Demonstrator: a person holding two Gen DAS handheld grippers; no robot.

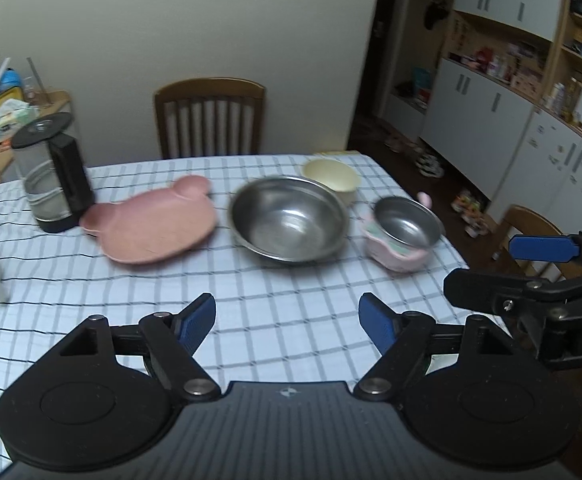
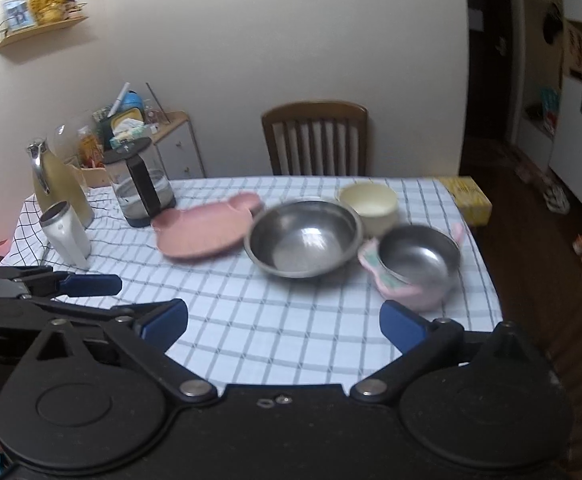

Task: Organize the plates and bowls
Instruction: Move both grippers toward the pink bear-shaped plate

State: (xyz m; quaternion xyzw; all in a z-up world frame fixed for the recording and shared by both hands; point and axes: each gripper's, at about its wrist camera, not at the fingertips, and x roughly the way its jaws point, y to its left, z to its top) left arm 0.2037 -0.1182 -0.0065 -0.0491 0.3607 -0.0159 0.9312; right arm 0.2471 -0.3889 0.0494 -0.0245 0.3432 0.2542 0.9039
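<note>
A pink bear-shaped plate (image 1: 153, 226) (image 2: 205, 230) lies on the checked tablecloth (image 1: 275, 304). To its right stands a large steel bowl (image 1: 289, 220) (image 2: 305, 238), with a cream bowl (image 1: 333, 180) (image 2: 371, 202) behind it. Further right a small steel bowl sits inside a pink dish (image 1: 401, 234) (image 2: 415, 268). My left gripper (image 1: 287, 320) is open and empty above the near cloth. My right gripper (image 2: 285, 322) is open and empty, near the pink dish. The right gripper also shows in the left wrist view (image 1: 499, 264).
A glass kettle (image 1: 53, 172) (image 2: 141, 182) stands left of the plate, with a white mug (image 2: 65, 234) and a jug (image 2: 57, 182) nearby. A wooden chair (image 1: 209, 118) stands behind the table. A yellow box (image 2: 467, 198) lies at the far right corner. Cabinets line the right wall.
</note>
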